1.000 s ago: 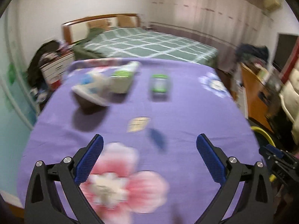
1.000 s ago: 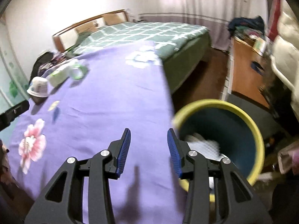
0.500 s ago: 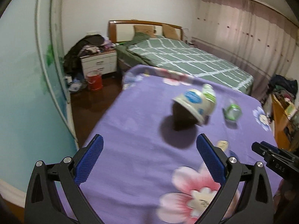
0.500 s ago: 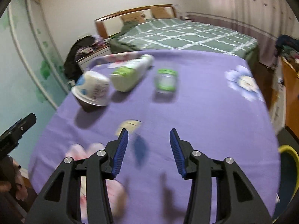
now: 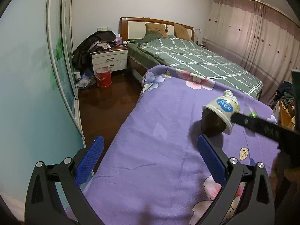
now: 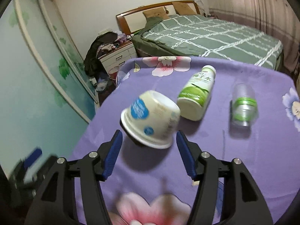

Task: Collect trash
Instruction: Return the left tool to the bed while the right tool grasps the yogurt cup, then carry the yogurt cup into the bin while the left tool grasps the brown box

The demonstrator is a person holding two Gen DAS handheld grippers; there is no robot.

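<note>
yogurt cup (image 6: 151, 119) lies tipped on its side on the purple flowered cloth of the counter (image 6: 262, 159), and the right gripper (image 6: 149, 146) now frames it between its spread fingers, empty, where half a second ago they pointed at bare cloth short of it and a second ago at the yellow-rimmed bin. that swing reads as the bin trip being over and the cup being next; the fingers flank it but do not touch it yet. the left gripper (image 5: 149, 152) has turned away toward the counter's left edge and the floor, its fingers released wide and holding nothing. the right view alone shows the white and green bottle (image 6: 196, 93) just beside the cup and the small clear bottle (image 6: 243, 106) lying further right. the left view alone shows the cup (image 5: 222, 111) from the side, propped on something dark beneath it, with the right gripper's arm (image 5: 262, 127) reaching in; the red bucket (image 5: 103, 76) by the nightstand shows clearly only there.
</note>
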